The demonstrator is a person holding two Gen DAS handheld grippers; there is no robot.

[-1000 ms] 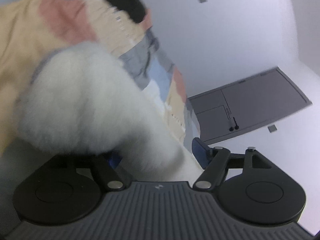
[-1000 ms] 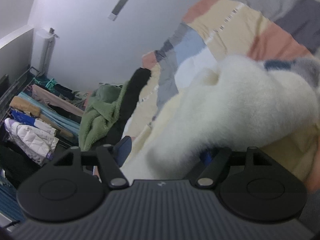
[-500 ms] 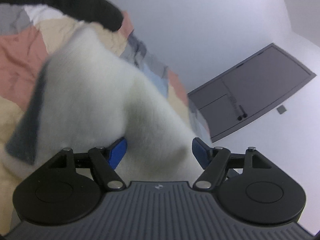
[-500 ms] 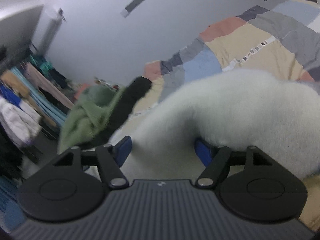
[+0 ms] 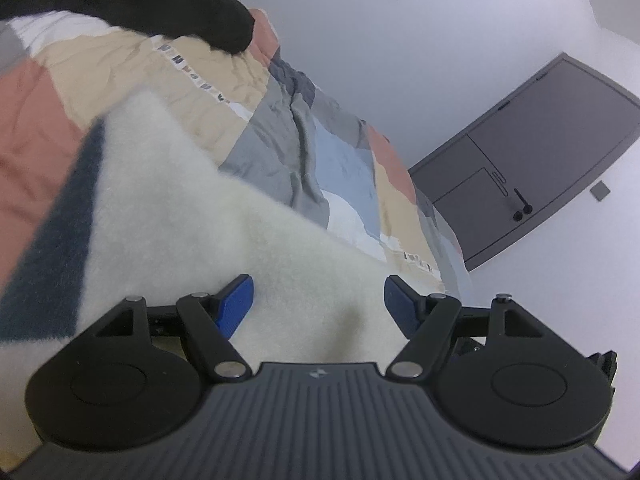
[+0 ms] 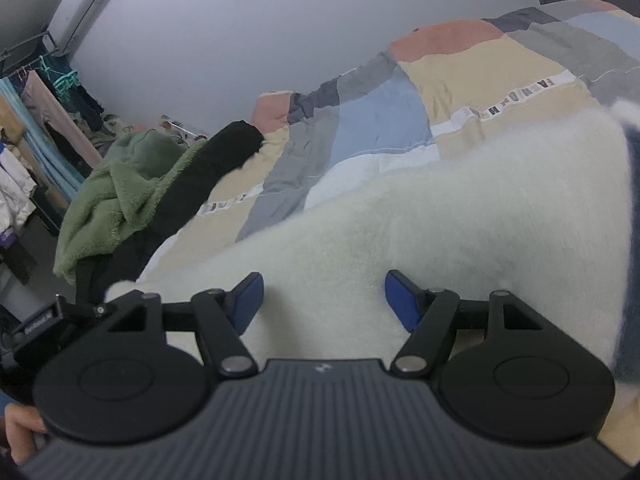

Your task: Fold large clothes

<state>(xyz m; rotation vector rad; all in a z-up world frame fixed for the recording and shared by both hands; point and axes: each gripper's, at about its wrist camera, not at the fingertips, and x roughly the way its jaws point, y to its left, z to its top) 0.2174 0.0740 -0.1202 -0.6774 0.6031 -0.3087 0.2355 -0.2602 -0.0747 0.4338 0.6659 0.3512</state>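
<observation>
A thick white fleece garment (image 5: 180, 220) with a dark blue band (image 5: 52, 260) lies spread on the patchwork quilt (image 5: 280, 140) of a bed. My left gripper (image 5: 318, 300) is low over it with its jaws wide, and fleece fills the gap and runs on past both blue pads. In the right wrist view the same fleece (image 6: 460, 220) stretches to the right, its blue band (image 6: 632, 240) at the edge. My right gripper (image 6: 322, 300) is also low over it, jaws closing with fleece between them, and no pinch shows.
A green fleece (image 6: 120, 200) and a black garment (image 6: 208, 168) are heaped at the far end of the bed. A clothes rack (image 6: 40, 120) stands by the left wall. A grey door (image 5: 520, 160) is beyond the bed. A hand (image 6: 20, 428) shows bottom left.
The fleece was bunched up high between both grippers. It has since come down and flattened over the quilt as both grippers swept across the bed and rolled.
</observation>
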